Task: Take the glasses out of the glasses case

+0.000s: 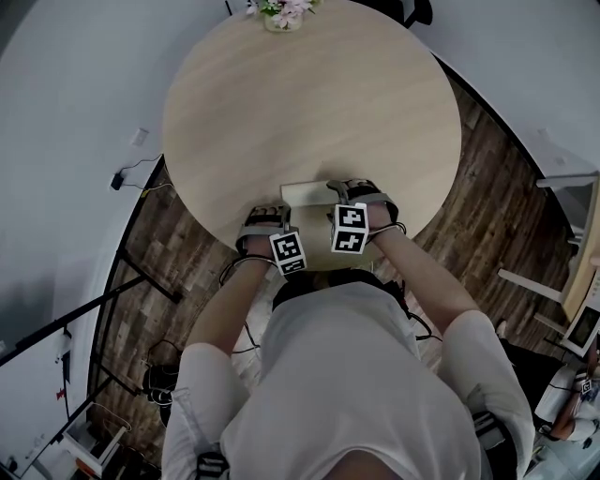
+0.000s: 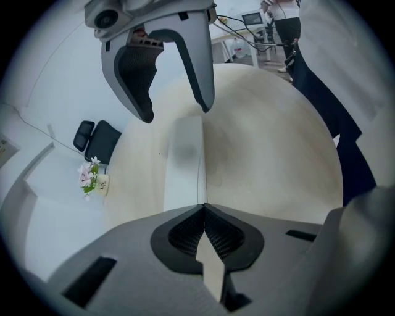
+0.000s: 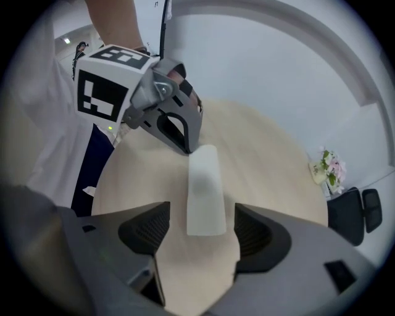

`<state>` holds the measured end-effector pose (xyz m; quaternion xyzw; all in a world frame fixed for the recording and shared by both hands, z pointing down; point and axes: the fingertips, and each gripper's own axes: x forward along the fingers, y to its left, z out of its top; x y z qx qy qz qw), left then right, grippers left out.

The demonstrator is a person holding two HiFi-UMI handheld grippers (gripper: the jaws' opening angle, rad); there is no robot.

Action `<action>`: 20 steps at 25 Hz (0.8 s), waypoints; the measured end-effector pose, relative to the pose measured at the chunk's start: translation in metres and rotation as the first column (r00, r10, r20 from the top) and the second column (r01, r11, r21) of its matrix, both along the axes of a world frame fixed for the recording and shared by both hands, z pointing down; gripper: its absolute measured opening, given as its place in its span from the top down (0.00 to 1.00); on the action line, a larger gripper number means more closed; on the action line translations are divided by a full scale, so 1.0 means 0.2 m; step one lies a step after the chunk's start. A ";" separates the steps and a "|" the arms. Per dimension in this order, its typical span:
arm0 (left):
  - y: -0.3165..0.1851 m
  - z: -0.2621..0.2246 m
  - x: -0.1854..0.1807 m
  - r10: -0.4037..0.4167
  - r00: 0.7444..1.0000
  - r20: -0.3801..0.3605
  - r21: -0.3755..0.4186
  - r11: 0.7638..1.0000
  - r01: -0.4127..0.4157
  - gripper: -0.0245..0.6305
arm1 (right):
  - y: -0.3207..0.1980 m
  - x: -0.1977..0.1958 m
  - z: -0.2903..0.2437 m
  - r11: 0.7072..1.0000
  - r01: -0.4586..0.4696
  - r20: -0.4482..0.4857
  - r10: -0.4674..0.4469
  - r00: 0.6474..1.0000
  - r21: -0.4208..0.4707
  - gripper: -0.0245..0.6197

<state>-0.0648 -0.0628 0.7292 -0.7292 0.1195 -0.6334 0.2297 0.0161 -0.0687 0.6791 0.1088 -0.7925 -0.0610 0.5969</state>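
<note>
1. The left hand-held gripper (image 2: pixel 203 207) has its jaws pressed together, with the tips right at one end of the glasses case (image 2: pixel 184 160). Whether they pinch its edge I cannot tell.
2. The right hand-held gripper (image 3: pixel 202 213) stands wide open. The case's other end lies between its jaws, and the pads are clear of it.
3. The case lies closed by the round worktop's (image 1: pixel 309 112) near edge.
4. A small flower pot (image 1: pixel 283 13) sits at the far edge.
</note>
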 end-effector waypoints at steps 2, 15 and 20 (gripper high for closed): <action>0.00 0.00 0.00 0.004 1.000 0.000 -0.002 1.000 -0.004 0.95 | -0.04 0.00 0.04 1.000 0.002 -0.021 -0.003 1.000 -0.007 0.52; -0.01 0.01 0.00 -0.008 1.000 -0.010 -0.026 1.000 0.008 0.95 | -0.10 -0.03 0.21 0.995 0.034 -0.063 -0.041 0.997 -0.098 0.52; -0.01 0.01 -0.01 0.008 1.000 -0.008 -0.026 1.000 -0.008 0.95 | -0.12 -0.02 0.25 0.992 0.042 -0.098 -0.054 0.994 -0.116 0.52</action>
